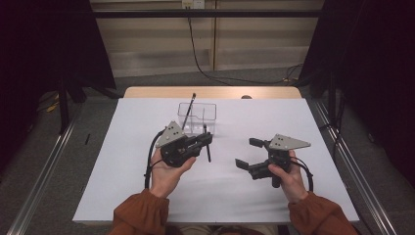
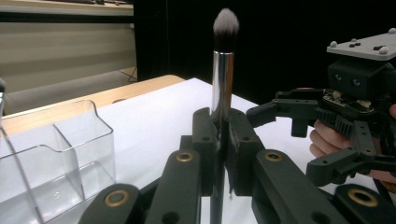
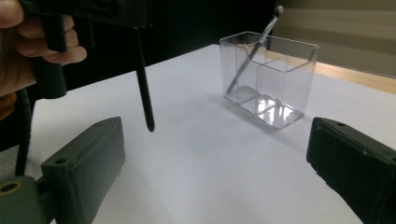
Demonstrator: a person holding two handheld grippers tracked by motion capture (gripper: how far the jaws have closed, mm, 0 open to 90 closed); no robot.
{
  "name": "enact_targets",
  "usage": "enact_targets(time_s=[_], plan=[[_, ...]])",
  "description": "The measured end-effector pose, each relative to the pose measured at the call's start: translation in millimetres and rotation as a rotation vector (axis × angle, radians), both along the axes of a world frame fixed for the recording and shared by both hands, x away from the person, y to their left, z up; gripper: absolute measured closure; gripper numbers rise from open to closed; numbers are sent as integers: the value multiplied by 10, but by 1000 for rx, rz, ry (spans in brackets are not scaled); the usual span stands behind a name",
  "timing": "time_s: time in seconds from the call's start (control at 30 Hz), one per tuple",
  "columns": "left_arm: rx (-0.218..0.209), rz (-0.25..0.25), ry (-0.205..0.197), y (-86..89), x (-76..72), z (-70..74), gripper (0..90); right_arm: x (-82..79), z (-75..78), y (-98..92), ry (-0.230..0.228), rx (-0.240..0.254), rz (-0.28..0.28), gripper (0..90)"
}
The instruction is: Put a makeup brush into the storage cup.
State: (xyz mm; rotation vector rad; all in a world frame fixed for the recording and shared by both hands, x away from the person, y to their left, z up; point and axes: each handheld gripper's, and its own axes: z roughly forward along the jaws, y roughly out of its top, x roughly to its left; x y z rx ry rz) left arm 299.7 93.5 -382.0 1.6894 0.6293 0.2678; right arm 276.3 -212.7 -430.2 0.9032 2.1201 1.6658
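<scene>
The left gripper pinches a brush upright, just in front of a clear box. To its right, the right gripper is spread, holding nothing

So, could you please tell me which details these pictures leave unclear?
- Brush: in the left gripper view, its lower handle is hidden between the left tool and cut off by the bottom edge.
- Clear organiser: in the left gripper view, the left edge cuts it off.
- Second brush in the organiser: its head is too small in the high view.
</scene>
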Motion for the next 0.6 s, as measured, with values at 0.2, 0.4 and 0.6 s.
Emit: enact_targets(time_s=[0.2, 0.4, 0.6], plan=[[2, 4, -2, 32, -2, 30, 839, -74, 5, -101, -14, -2, -27, 41], [2, 26, 2, 133, 11, 51, 839, -137, 8, -236, -51, -13, -78, 51], [15, 36, 3, 200, 11, 47, 839, -167, 23, -357, -58, -14, -97, 51]])
